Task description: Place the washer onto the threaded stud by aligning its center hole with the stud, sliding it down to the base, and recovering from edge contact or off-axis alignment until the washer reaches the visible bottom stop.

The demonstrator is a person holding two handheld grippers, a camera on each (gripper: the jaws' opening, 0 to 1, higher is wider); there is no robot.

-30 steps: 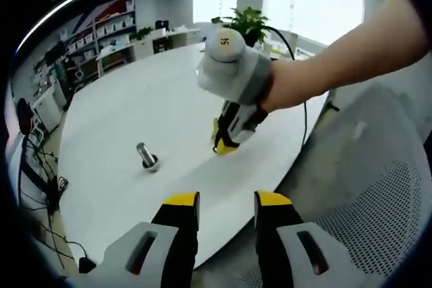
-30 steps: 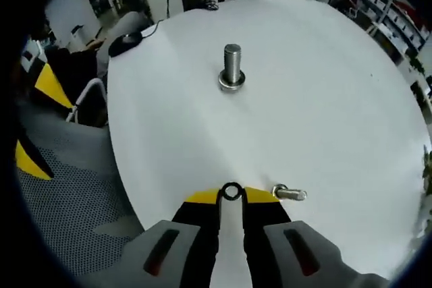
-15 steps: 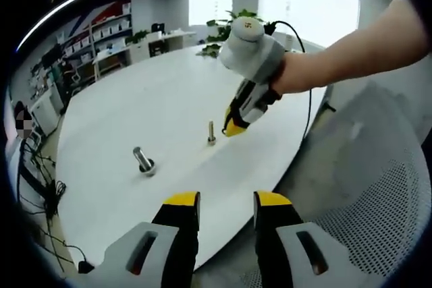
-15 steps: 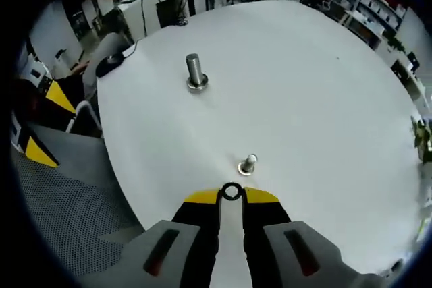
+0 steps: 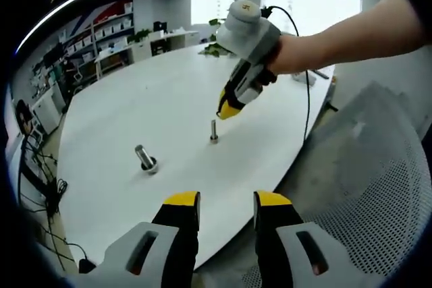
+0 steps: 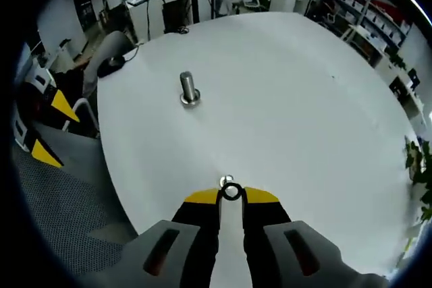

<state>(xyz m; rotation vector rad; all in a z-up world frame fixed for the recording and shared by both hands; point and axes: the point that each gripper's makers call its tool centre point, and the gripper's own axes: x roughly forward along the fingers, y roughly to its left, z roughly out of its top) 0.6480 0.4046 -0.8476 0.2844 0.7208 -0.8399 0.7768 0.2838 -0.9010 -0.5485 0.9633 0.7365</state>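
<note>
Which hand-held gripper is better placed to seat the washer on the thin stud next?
The right hand-held gripper: it pinches the washer just above the thin stud. The left hand-held gripper hangs off the table edge, jaws apart, holding nothing.

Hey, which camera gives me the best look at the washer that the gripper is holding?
The right gripper view. There the washer sits close up, pinched at the tips of the right gripper, its center hole plainly visible, just above the thin stud. In the left gripper view, the right gripper hovers above the stud, but the washer is too small to make out.
</note>
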